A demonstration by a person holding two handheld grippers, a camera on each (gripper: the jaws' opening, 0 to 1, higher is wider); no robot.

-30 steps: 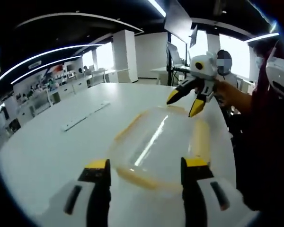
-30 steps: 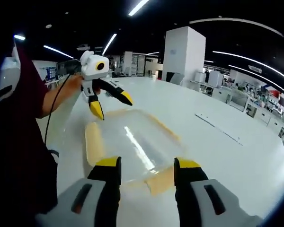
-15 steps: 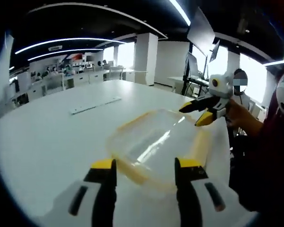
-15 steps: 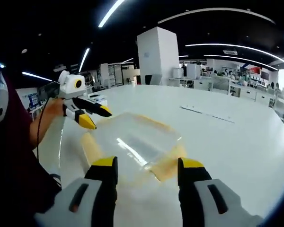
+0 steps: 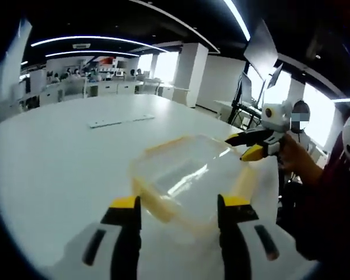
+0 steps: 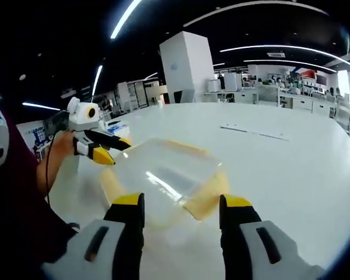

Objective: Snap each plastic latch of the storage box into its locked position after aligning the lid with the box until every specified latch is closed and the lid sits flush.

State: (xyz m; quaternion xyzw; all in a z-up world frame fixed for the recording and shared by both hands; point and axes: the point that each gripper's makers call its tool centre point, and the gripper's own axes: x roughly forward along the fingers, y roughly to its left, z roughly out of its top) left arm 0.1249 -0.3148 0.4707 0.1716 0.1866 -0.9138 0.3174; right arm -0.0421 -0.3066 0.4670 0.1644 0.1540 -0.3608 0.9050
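Observation:
A clear plastic storage box [image 5: 184,175] with its lid on lies on the white table [image 5: 58,169]. Yellow latches run along its sides, one by the right end [image 5: 243,175]. My left gripper [image 5: 179,205] is open, its jaws just short of the box's near edge with nothing between them. My right gripper [image 5: 248,146], held in a hand, hovers open at the box's far right corner. In the right gripper view the box [image 6: 163,172] lies ahead of my open right gripper [image 6: 181,203], yellow latches at its left [image 6: 111,185] and front right [image 6: 207,197]. The left gripper [image 6: 108,150] hangs open over its left end.
A flat white strip [image 5: 119,121] lies farther back on the table [image 6: 291,175], also the strip [image 6: 254,132] in the right gripper view. A person's sleeve [image 5: 332,198] and body stand close at the table edge. Screens on stands [image 5: 248,87] and a pillar [image 6: 189,70] are beyond.
Both cameras have dropped and tilted, so the box looks flatter. The right gripper has come down to the box's far corner, and the left gripper has sunk toward its end.

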